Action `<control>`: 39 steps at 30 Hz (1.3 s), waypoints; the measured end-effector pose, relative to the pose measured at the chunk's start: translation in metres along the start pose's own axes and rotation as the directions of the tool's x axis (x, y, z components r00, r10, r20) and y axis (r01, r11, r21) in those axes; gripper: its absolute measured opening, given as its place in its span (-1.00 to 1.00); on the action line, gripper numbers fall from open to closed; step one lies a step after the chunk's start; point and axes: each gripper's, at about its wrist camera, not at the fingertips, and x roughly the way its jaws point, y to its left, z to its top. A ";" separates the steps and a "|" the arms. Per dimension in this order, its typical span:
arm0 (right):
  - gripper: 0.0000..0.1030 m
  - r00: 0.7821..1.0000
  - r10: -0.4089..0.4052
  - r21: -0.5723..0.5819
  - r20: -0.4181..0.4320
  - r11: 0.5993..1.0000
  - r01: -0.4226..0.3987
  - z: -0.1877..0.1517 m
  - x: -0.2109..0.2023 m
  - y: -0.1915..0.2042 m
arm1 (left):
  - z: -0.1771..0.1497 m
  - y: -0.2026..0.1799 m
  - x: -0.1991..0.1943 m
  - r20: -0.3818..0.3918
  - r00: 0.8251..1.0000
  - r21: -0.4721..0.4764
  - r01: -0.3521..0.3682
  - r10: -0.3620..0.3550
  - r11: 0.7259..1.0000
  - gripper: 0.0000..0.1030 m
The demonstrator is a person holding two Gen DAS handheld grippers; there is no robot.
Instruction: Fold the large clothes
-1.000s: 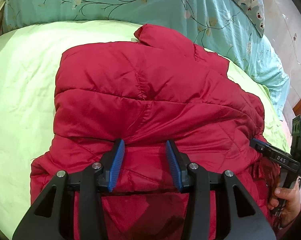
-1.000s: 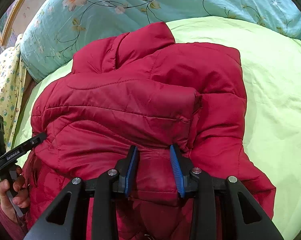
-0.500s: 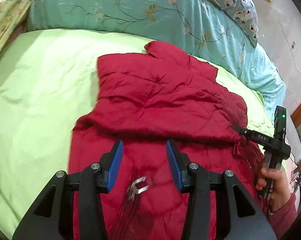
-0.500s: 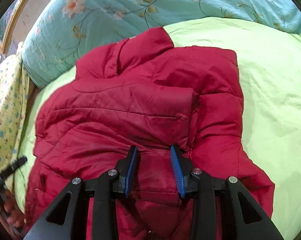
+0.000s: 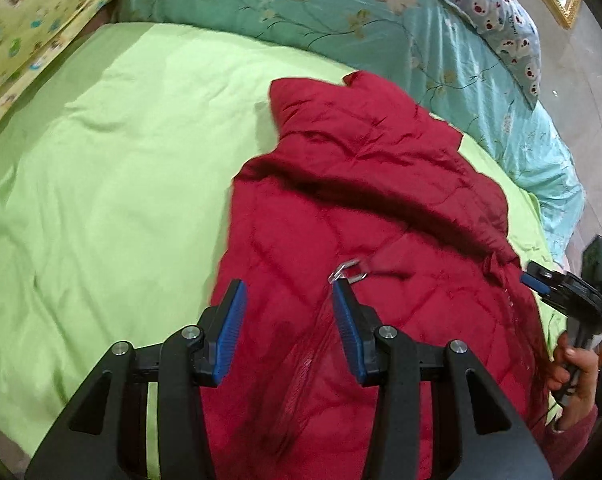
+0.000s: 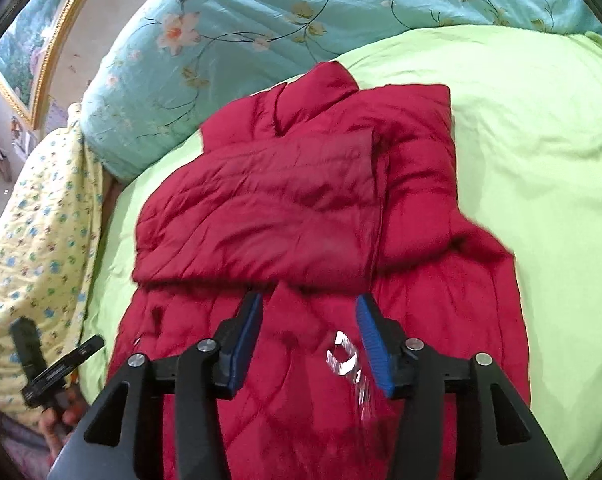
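Below both sets of parted, empty jaws, the red puffer jacket (image 6: pixel 301 216) runs lengthwise away toward the floral pillow (image 6: pixel 261 32), the right gripper (image 6: pixel 307 336) having just widened, the left gripper (image 5: pixel 287 320) over its left edge.

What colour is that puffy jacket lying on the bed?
Deep red, quilted all over. The jacket shows best in the right wrist view.

Even soft light; fisheye-bent dark edges; slight motion blur.
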 end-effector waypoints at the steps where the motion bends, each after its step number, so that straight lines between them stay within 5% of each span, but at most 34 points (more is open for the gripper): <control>1: 0.08 1.000 0.009 0.002 -0.002 1.000 -0.009 -0.005 -0.005 0.000 | -0.004 0.003 0.000 -0.005 1.000 -0.002 -0.005 0.005 1.000 -0.17; 8: 0.23 1.000 0.000 -0.003 -0.021 1.000 0.000 -0.041 -0.041 -0.010 | -0.026 0.024 -0.004 -0.045 0.998 -0.024 -0.035 0.034 0.999 -0.11; 18: 0.31 0.990 -0.135 0.032 -0.036 0.990 0.137 -0.090 -0.098 -0.050 | -0.055 0.038 -0.020 -0.098 0.995 -0.032 -0.009 0.005 0.999 0.03; 31: 0.33 0.983 -0.097 -0.022 -0.159 0.995 0.094 -0.147 -0.085 -0.042 | -0.089 0.046 -0.026 -0.156 0.988 0.010 0.010 -0.008 1.000 0.06; 39: 0.28 0.978 -0.065 -0.082 -0.200 0.995 0.049 -0.162 -0.091 -0.031 | -0.108 0.026 -0.035 -0.192 0.979 0.091 0.083 -0.064 0.992 0.06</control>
